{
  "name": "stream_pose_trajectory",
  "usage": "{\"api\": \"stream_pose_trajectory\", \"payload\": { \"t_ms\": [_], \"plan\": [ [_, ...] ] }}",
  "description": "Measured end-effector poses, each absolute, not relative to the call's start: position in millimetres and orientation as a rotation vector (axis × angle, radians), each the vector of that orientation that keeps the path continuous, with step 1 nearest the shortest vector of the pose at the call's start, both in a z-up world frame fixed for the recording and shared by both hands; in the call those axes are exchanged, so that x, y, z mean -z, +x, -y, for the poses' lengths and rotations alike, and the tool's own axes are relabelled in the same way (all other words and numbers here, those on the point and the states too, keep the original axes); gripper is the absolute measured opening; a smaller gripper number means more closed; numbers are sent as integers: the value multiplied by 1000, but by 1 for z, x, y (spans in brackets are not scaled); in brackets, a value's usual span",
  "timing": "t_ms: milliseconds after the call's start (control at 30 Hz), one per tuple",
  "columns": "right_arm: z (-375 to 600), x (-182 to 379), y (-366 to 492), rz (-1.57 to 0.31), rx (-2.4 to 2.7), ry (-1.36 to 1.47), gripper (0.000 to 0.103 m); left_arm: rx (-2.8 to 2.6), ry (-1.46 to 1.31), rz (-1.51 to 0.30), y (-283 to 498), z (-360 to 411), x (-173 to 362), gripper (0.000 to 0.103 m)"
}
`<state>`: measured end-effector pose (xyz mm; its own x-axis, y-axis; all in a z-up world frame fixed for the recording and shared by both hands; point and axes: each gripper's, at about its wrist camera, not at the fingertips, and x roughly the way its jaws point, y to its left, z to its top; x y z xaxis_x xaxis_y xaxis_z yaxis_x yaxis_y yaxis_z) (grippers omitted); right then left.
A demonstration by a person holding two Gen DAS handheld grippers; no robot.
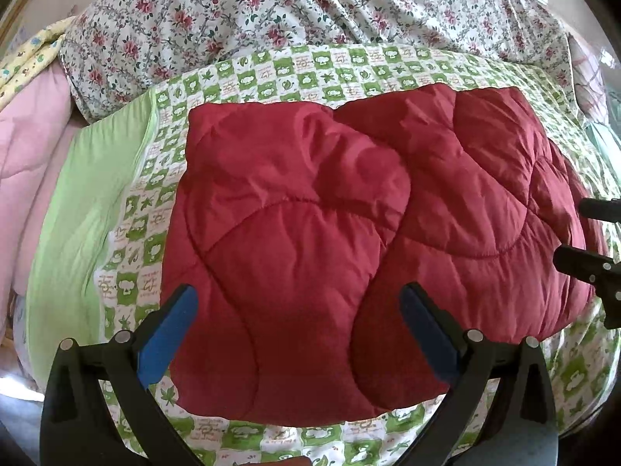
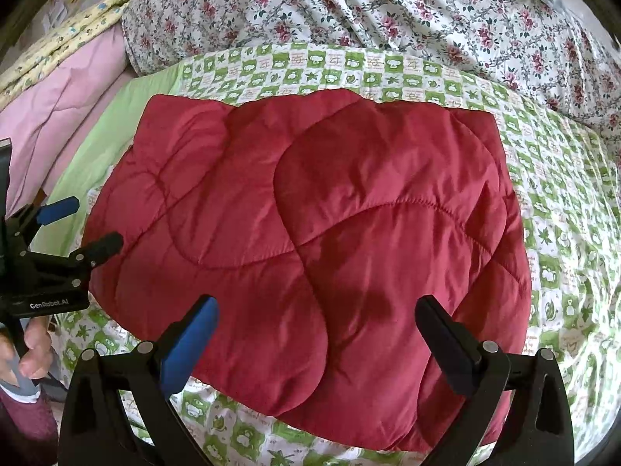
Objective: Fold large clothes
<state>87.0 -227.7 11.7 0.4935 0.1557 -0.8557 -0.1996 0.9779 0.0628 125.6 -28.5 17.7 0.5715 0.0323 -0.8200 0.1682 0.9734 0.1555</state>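
Note:
A dark red quilted garment (image 1: 330, 240) lies folded into a thick rectangle on the green-and-white checked bedspread (image 1: 271, 73). My left gripper (image 1: 299, 303) hovers over its near edge, open, with nothing between the blue-padded fingers (image 1: 167, 341). In the right wrist view the same red garment (image 2: 310, 240) fills the middle, and my right gripper (image 2: 318, 322) stands open above its near half, also holding nothing. The left gripper (image 2: 83, 225) shows at that view's left edge, held by a hand (image 2: 31, 353). The right gripper's two black fingertips (image 1: 582, 260) poke in at the far right of the left wrist view.
A floral duvet (image 1: 310, 4) is heaped along the back of the bed. A pink quilt (image 1: 31, 143) and a yellow patterned cloth (image 1: 35, 54) are piled at the left, beside a plain light-green sheet (image 1: 85, 217). Checked bedspread (image 2: 562, 213) extends to the right of the garment.

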Motion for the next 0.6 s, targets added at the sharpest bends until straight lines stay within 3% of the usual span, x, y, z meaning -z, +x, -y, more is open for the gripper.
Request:
{"api": "stream_pose_trajectory", "payload": {
  "t_ms": [600],
  "plan": [
    [225, -12, 86, -1033, -215, -51, 102, 70, 221, -956, 122, 26, -20, 103]
  ]
}}
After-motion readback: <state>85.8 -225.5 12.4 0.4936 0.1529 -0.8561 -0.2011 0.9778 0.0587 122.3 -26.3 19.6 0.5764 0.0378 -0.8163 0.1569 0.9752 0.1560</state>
